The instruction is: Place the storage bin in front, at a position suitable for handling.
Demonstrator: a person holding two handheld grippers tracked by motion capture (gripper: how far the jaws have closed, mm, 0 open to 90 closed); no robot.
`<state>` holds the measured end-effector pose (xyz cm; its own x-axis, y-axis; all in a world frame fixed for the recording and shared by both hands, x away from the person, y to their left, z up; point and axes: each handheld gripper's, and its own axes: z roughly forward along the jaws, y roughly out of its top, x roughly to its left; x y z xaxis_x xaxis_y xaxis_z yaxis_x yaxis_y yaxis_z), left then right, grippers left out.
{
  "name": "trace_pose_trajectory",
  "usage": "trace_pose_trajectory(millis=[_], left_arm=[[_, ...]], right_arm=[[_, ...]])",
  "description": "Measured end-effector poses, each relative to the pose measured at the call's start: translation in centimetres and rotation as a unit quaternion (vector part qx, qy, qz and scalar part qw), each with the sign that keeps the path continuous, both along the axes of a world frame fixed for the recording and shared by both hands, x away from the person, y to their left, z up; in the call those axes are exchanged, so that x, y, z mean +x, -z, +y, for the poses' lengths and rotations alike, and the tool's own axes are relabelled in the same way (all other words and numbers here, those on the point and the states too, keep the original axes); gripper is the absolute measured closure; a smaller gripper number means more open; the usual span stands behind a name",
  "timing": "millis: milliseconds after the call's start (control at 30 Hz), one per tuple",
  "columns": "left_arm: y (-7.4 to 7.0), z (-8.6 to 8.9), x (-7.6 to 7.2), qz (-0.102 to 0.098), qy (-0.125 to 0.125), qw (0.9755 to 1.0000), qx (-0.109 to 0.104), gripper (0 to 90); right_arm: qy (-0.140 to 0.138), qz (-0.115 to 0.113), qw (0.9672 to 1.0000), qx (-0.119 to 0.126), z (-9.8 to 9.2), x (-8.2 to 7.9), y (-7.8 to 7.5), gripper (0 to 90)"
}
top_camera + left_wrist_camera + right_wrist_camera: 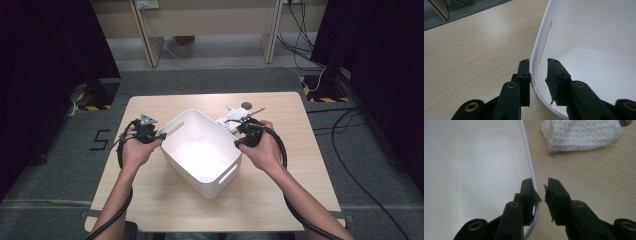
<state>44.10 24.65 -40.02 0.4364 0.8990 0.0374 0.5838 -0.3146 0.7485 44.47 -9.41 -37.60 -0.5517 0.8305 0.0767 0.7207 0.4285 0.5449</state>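
Straddled white plastic bin point(202, 150) rim with left gripper point(537, 72) and right gripper point(539, 191); jaws narrowed, not yet clamped. Needed even squeeze before lifting.

Light falls from overhead onto my wooden table point(280, 180), which looks evenly bright in the high view, while the room on both sides sinks into near black. The floor of the white bin point(202, 152) glares almost pure white there, washing out its detail. That picture is soft and slightly grainy. In my left gripper view the bin's inner wall is a pale, shadowless grey, and my black jaws are sharp but dark. In my right gripper view the bin's side is blown out and hazy, and the white cloth point(581, 135) beyond looks slightly blurred.
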Motion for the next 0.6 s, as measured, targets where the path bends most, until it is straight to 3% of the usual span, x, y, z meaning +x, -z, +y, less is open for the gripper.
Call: trace_pose_trajectory(millis=[133, 200, 400, 533, 600], left_arm=[[-0.3, -0.8, -2.3, -0.001, 0.006, 0.9999, -0.009, 71.8], [-0.3, -1.0, -2.6, 0.000, 0.008, 0.9999, -0.010, 70.0], [-0.3, -1.5, -4.2, -0.001, 0.010, 0.9999, -0.013, 68.3], [-0.2, -1.7, -4.9, -0.007, 0.007, 0.9999, -0.013, 68.1], [-0.2, -1.9, -5.2, -0.008, 0.009, 0.9998, -0.014, 67.9]], right_arm=[[0.022, -0.015, 0.9997, 0.000, -0.9, 0.8, 0.2, 67.0], [0.038, -0.026, 0.9989, 0.007, -1.5, 0.7, -0.1, 61.2], [0.073, -0.035, 0.9965, 0.022, -2.7, -1.2, -1.8, 54.3], [0.098, -0.017, 0.9949, 0.015, -3.3, -2.6, -1.0, 55.5], [0.104, 0.013, 0.9939, 0.032, -3.2, -2.9, -0.6, 61.9]])
